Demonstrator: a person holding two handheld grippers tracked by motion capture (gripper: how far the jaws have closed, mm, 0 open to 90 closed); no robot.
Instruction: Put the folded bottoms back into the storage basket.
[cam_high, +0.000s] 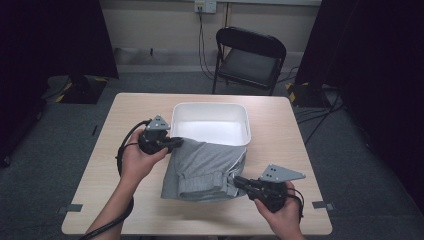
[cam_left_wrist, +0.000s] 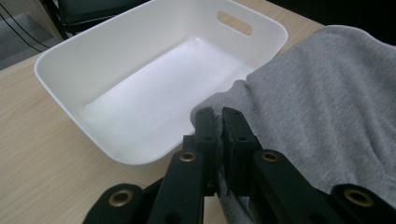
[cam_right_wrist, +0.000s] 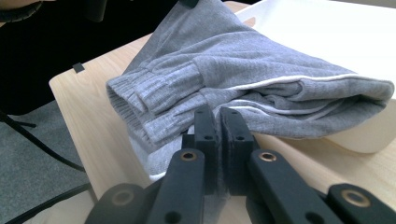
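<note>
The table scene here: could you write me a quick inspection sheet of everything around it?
Surface: light wooden table, bare apart from the job's things.
Job's things: folded grey garment, its far edge draped over the rim of the white tub; tub is empty.
Clutter: nothing seen.
Grippers: left gripper and right gripper each shut on an edge of the garment.
Cables: black cable trails from the left gripper; more wires run along the floor by the wall.
Surroundings: black folding chair behind the table, grey carpet, dark curtains either side.

grey garment (cam_high: 205, 167) hiding tub's (cam_high: 210, 111) near rim, pinched cloth unseen between tongs
</note>
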